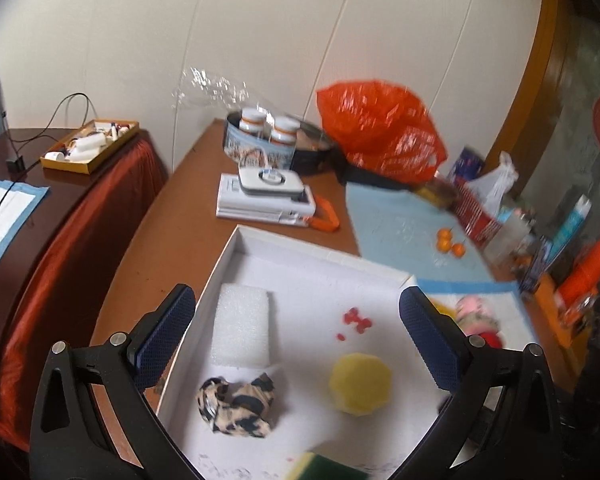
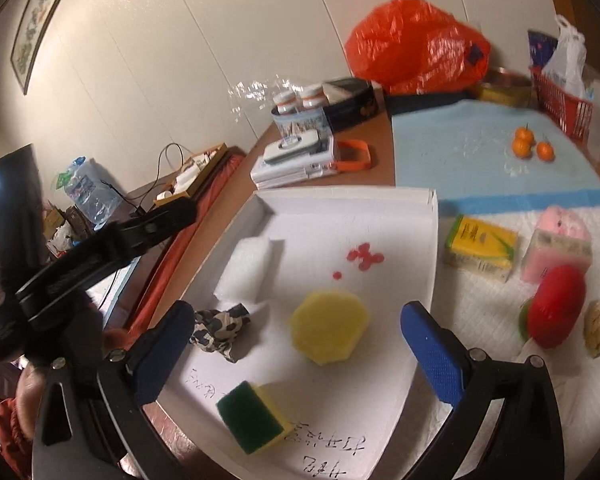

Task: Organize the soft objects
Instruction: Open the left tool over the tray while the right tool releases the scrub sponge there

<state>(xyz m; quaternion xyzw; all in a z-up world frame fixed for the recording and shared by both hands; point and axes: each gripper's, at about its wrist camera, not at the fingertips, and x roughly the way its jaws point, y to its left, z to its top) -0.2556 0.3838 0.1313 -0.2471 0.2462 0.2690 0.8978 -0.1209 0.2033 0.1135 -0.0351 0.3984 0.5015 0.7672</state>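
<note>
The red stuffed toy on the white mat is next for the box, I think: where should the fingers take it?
Grip the red stuffed toy across its narrow middle, coming from above with the open right gripper. It lies tilted, elongated; a small brown toy crowds its right side.

Orange plastic bag (image 2: 416,44), three tangerines (image 2: 530,144), blue mat (image 2: 452,152).

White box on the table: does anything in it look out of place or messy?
Mostly tidy. In the white box lie sponges and a crumpled patterned cloth, but small red bits lie scattered on its floor like a spill. I cannot tell what they are.
</note>
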